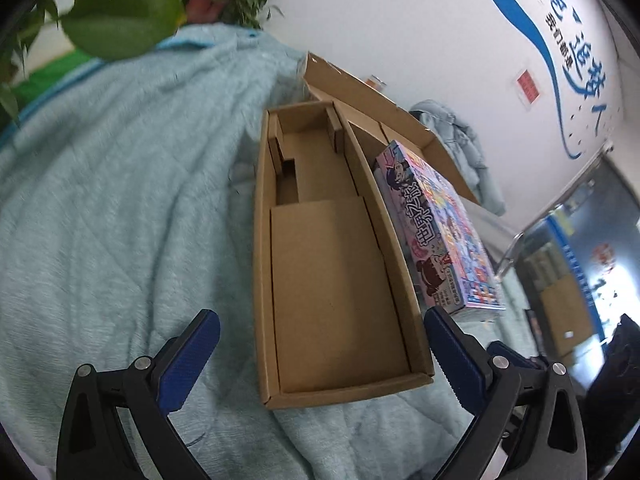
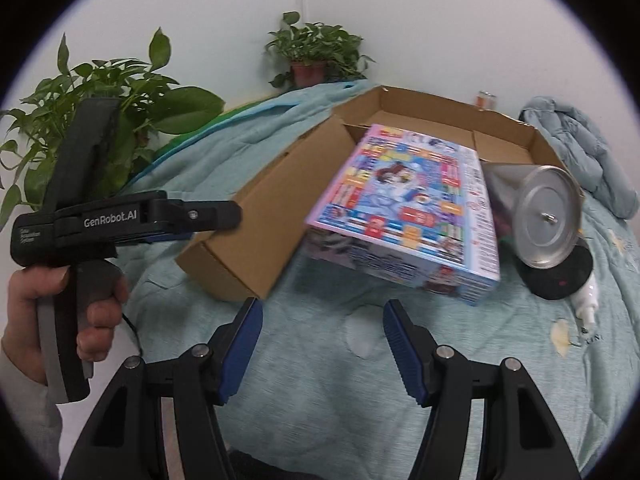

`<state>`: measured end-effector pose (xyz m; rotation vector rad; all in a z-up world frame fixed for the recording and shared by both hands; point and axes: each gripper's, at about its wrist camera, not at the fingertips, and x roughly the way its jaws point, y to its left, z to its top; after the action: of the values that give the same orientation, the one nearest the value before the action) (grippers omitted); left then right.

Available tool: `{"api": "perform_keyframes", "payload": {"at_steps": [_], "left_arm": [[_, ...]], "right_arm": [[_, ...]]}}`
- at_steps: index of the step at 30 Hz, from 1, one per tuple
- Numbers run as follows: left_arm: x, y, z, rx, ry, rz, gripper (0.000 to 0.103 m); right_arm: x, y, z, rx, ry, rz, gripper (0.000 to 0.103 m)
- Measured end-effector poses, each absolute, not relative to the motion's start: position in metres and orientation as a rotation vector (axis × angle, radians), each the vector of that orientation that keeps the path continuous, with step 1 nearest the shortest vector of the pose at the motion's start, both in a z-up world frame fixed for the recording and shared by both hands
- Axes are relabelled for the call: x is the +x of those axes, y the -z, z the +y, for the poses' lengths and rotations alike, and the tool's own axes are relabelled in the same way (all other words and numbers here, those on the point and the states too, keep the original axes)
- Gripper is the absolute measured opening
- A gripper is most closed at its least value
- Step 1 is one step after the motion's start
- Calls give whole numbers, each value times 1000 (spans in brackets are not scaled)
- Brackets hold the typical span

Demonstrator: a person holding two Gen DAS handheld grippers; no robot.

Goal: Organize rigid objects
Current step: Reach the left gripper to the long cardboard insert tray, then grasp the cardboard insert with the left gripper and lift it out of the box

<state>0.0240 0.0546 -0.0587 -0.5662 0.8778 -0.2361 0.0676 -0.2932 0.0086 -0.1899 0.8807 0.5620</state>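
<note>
An open brown cardboard box (image 1: 332,288) lies on a light blue blanket (image 1: 120,200); its inside holds only cardboard inserts. A colourful cartoon-printed box (image 1: 440,232) leans against the cardboard box's right wall; in the right wrist view it (image 2: 408,208) rests tilted over the cardboard box (image 2: 256,232) and its lid. My left gripper (image 1: 322,326) is open and empty, hovering over the near end of the cardboard box; it also shows in the right wrist view (image 2: 200,216). My right gripper (image 2: 322,316) is open and empty, above the blanket just before the colourful box.
A round metal lid (image 2: 546,218) stands on a black disc (image 2: 560,272) right of the colourful box, with a white bottle (image 2: 584,300) beside it. Potted plants (image 2: 312,56) stand at the wall. A blue jacket (image 2: 580,148) lies at the back right.
</note>
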Motion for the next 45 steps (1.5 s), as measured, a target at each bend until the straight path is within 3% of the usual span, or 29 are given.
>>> {"api": "perform_keyframes", "payload": {"at_steps": [3,6,16,18,29,31,33,35,37,43,45], "left_arm": [[26,65,65,-656,288,911,99],[28,68,67,-730,370,943,82],[13,47,66,-706,368,890,83],[6,39,63,-659,359,886,83],[-22,21,89,-621,322,834,94],[-5,31,96,-594,256,903,87],[6,42,98,-608,249,949,68],[18,54,93,-598,241,1012,36],[22,58,77,-551,241,1045,25],[10,46,29,-425,223,1054,21],[11,49,21,-418,213,1037,22]], "right_arm": [[69,-14,-283,-186,-573,873,62],[71,-19,-277,-172,-581,879,62],[85,-20,-254,-140,-607,951,61],[88,-19,-249,-133,-618,967,55],[89,-11,-261,-43,-652,1036,55],[93,-11,-261,-18,-655,1055,63],[94,-12,-259,10,-666,1065,64],[93,-15,-253,-7,-663,1060,64],[93,-15,-248,-27,-652,1068,64],[93,-4,-241,-122,-591,1077,60],[96,5,-242,-135,-566,1109,41]]}}
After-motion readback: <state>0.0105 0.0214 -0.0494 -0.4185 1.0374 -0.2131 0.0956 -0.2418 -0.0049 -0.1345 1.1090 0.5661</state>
